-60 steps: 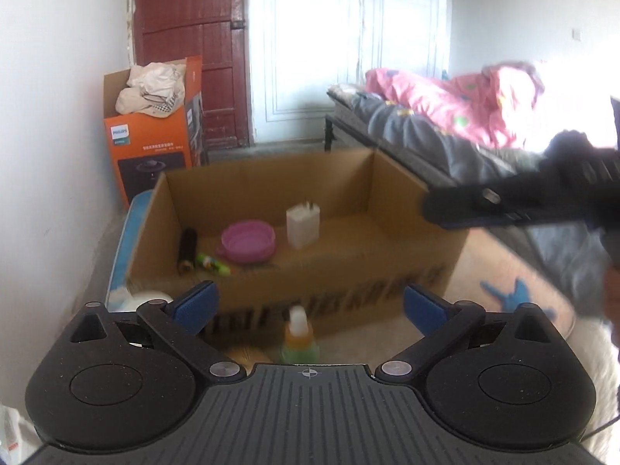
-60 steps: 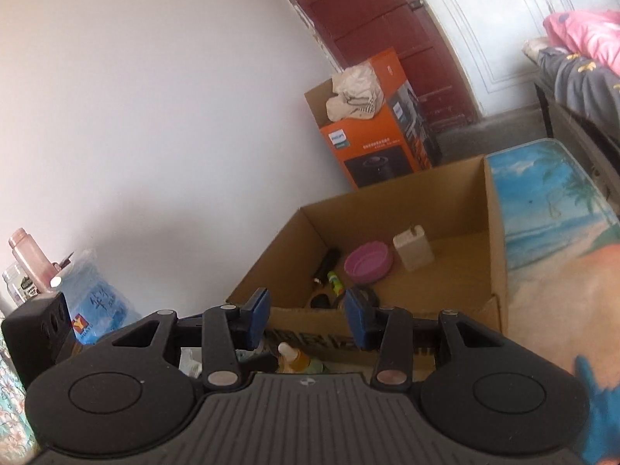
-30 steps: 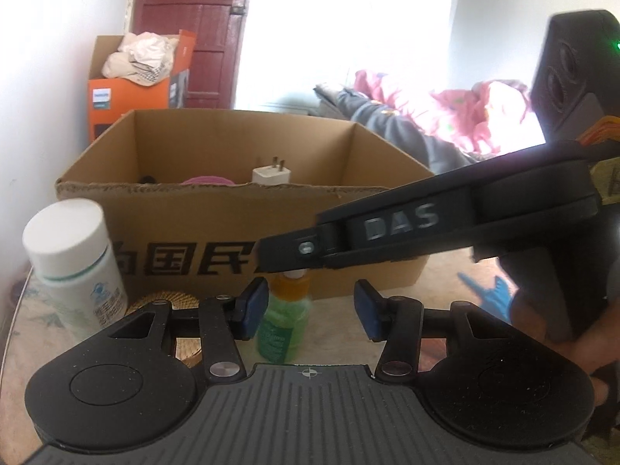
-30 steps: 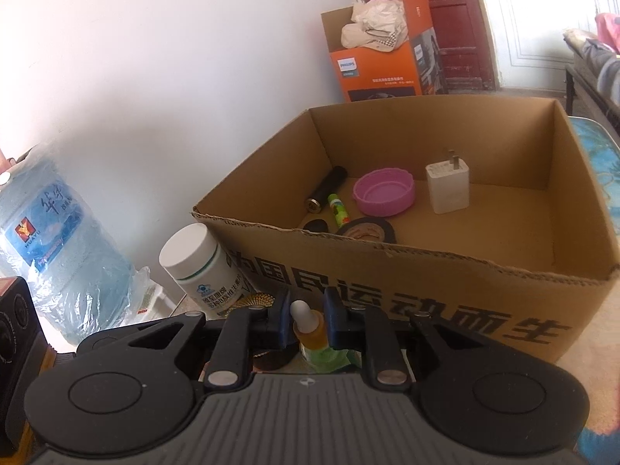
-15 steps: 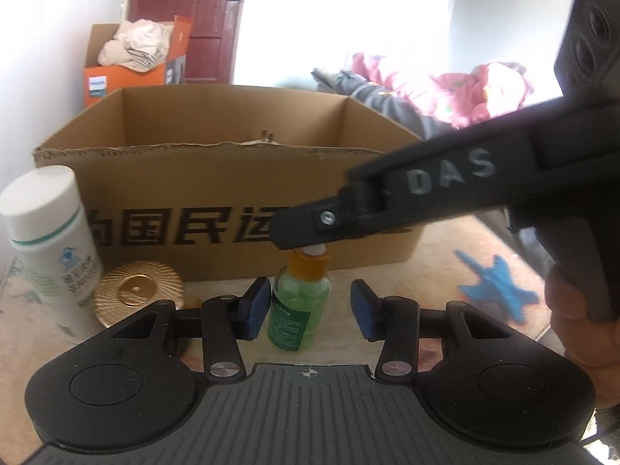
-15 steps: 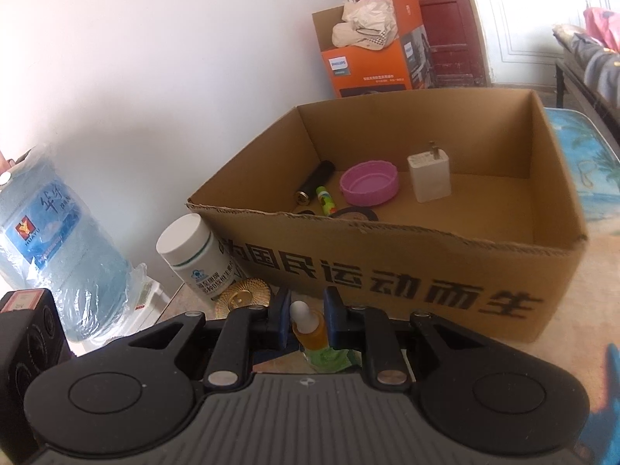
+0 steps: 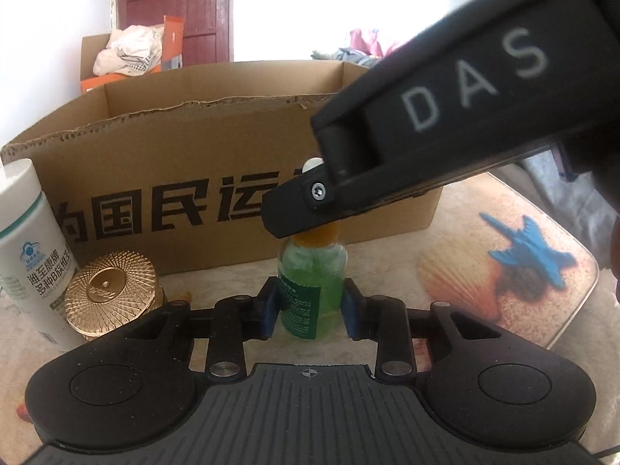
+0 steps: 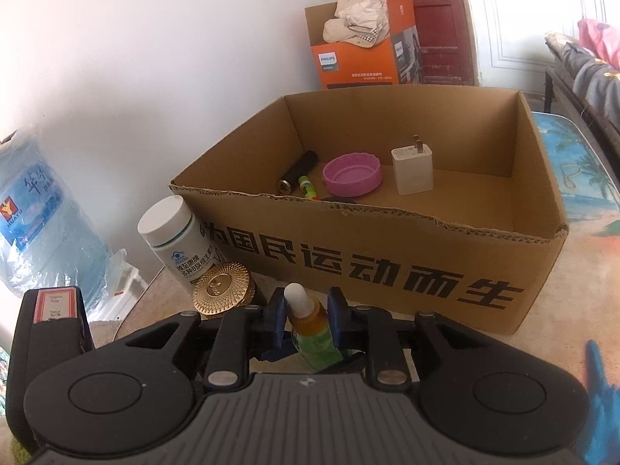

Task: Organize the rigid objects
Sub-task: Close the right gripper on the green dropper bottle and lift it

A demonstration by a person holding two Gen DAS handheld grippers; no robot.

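A small dropper bottle (image 7: 310,294) of green liquid, with an orange collar and white bulb, stands on the mat before the cardboard box (image 7: 155,162). My left gripper (image 7: 310,308) is closing and its blue pads touch both sides of the bottle's body. My right gripper (image 8: 305,314) reaches over from the right and straddles the bottle (image 8: 310,321) at its collar. Its jaws are opening, with a small gap on the left side. One of its black fingers (image 7: 302,209) hides the collar in the left wrist view.
The box (image 8: 387,240) holds a pink lid (image 8: 352,173), a white charger (image 8: 412,170), a black cylinder (image 8: 298,172) and a small green tube (image 8: 307,188). A white pill bottle (image 8: 174,240) and gold lid (image 8: 223,288) stand left of the dropper. A water jug (image 8: 38,213) sits by the wall.
The left gripper has sunk and moved in, and its jaws have narrowed onto the bottle's body. The right gripper's jaws, tight on the collar before, have widened slightly.
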